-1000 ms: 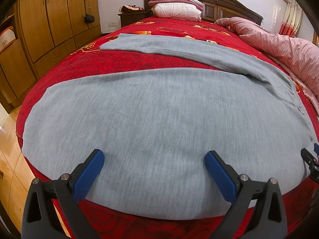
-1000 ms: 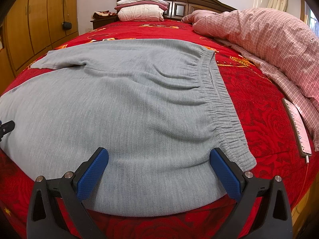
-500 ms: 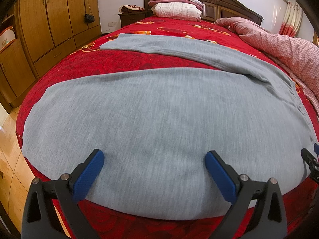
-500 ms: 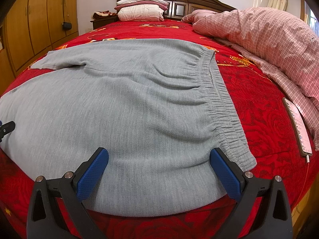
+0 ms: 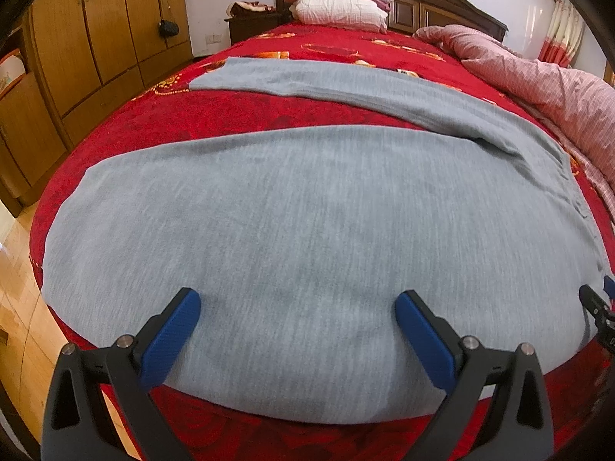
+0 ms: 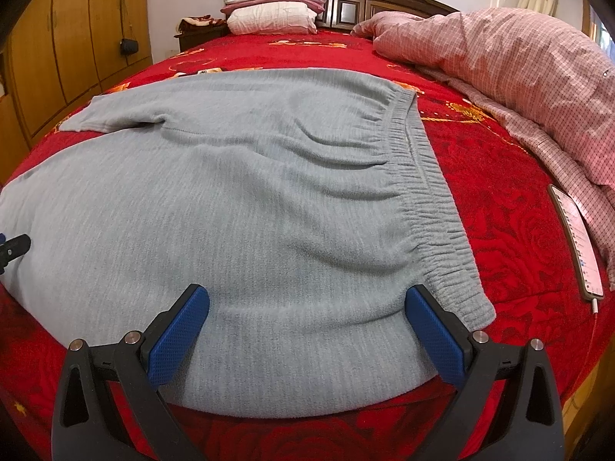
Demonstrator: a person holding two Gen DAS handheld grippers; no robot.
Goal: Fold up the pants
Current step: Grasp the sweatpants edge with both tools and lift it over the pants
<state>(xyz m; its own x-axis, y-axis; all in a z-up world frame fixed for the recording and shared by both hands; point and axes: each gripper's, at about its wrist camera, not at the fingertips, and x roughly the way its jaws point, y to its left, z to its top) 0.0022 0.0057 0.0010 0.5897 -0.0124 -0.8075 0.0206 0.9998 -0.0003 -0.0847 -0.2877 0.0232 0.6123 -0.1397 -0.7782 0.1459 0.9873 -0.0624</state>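
Observation:
Grey pants (image 5: 307,207) lie spread flat on the red bedspread (image 5: 127,123), legs pointing left and apart in a V. Their elastic waistband (image 6: 430,192) runs along the right side of the pants (image 6: 238,211). My left gripper (image 5: 298,317) hangs open over the near leg by the bed's front edge, nothing between its blue pads. My right gripper (image 6: 307,315) is open too, just above the near hip, its right pad beside the waistband's near corner. Each gripper's tip peeks in at the edge of the other's view.
A pink checked duvet (image 6: 519,77) is piled on the bed's right side. A phone (image 6: 576,242) on a cable lies beside it. Pillows (image 5: 338,7) and a dark headboard sit at the far end. Wooden wardrobes (image 5: 88,38) line the left wall, with wooden floor below.

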